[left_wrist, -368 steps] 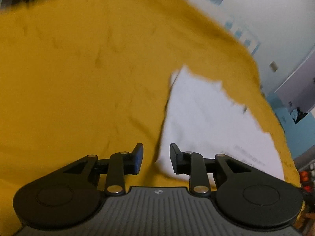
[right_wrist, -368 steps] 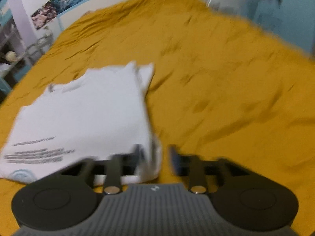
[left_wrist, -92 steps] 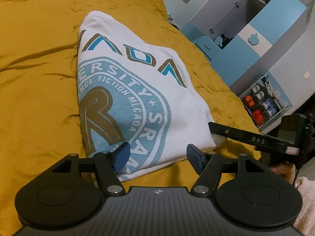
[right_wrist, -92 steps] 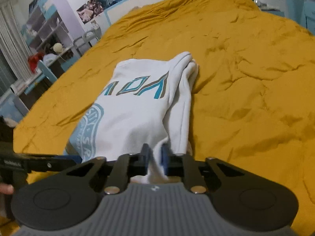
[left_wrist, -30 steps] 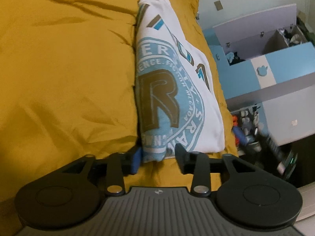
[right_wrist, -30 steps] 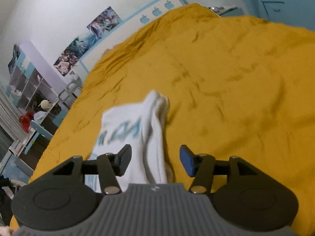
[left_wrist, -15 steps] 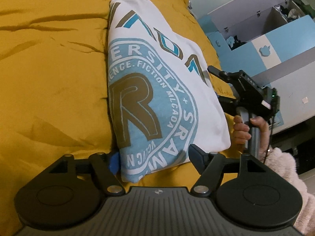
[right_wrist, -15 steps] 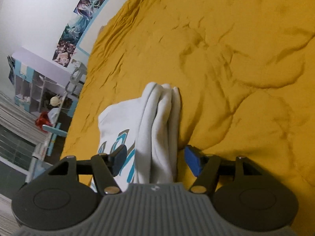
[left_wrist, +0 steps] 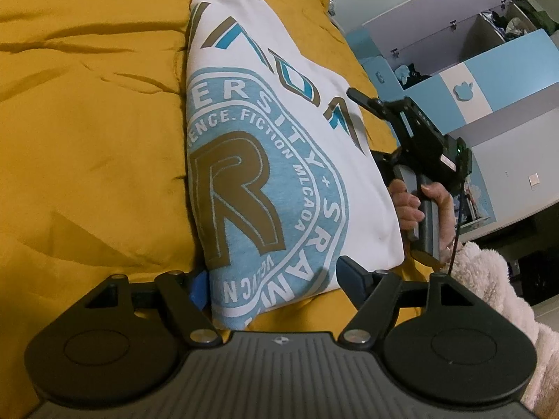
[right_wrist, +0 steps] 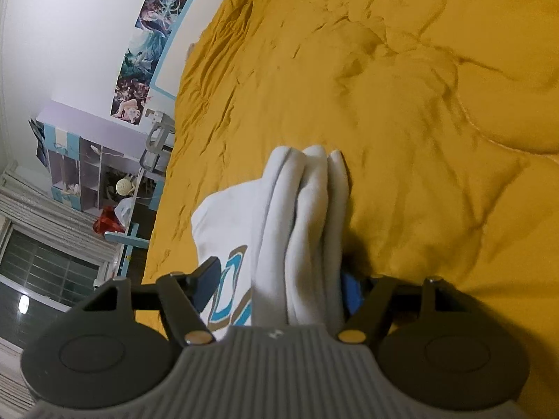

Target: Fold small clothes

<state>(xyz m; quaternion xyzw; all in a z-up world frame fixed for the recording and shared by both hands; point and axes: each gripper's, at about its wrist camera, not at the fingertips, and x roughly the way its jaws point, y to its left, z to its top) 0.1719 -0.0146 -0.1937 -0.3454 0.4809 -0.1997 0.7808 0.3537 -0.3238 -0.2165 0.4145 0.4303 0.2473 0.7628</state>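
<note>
Folded shirt [left_wrist: 265, 160] lies on the yellow bedspread [left_wrist: 87, 122]; left gripper [left_wrist: 276, 284] and right gripper [right_wrist: 279, 288] jaws are opening around its near edges, apparently without pressing.

Blue-and-white cabinets [left_wrist: 489, 70], posters [right_wrist: 146, 45] on a white wall (dark window [right_wrist: 42, 272]).

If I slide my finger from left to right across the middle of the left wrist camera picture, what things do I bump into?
Yellow bedspread → folded white shirt with its blue badge → right gripper, held in a hand → blue and white cupboards.
</note>
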